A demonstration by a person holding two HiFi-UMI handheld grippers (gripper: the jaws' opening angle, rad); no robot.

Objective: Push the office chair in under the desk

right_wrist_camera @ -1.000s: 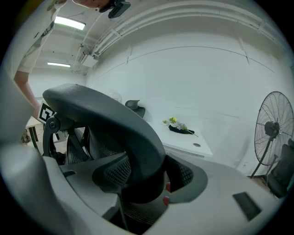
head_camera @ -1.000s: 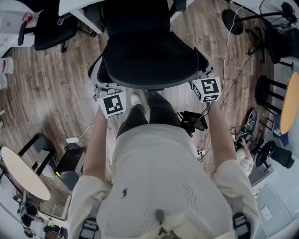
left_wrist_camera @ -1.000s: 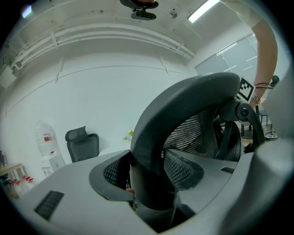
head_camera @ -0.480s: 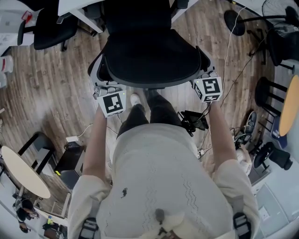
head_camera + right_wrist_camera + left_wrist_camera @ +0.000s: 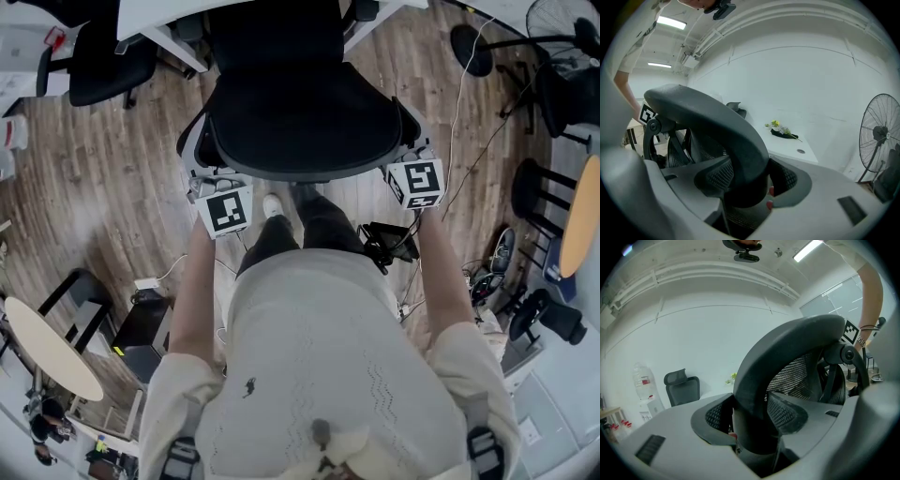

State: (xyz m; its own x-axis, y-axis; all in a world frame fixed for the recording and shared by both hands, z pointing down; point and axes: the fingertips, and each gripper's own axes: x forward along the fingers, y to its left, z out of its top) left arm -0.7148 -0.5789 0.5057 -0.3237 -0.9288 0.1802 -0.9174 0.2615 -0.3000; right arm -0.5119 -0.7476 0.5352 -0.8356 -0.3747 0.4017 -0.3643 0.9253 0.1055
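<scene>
A black mesh office chair (image 5: 300,103) stands in front of me with its backrest toward me and its seat facing the white desk (image 5: 155,13) at the top of the head view. My left gripper (image 5: 201,169) is shut on the left side of the backrest's grey frame (image 5: 787,348), which fills the gap between the left gripper (image 5: 750,425) pads. My right gripper (image 5: 406,142) is shut on the frame's right side (image 5: 708,117), and the frame sits tight between the right gripper (image 5: 749,180) pads. The desk top (image 5: 790,145) with a small flower lies beyond.
Another black chair (image 5: 94,56) stands at the top left. A fan base (image 5: 466,42) and cables lie at the upper right, stools (image 5: 539,178) at the right. A black box (image 5: 141,330) and a round table (image 5: 47,349) are at the lower left. A standing fan (image 5: 881,136) is to my right.
The chair and both grippers have shifted a little toward the desk, and more of the desk's edge shows at the top. The grips are unchanged.
</scene>
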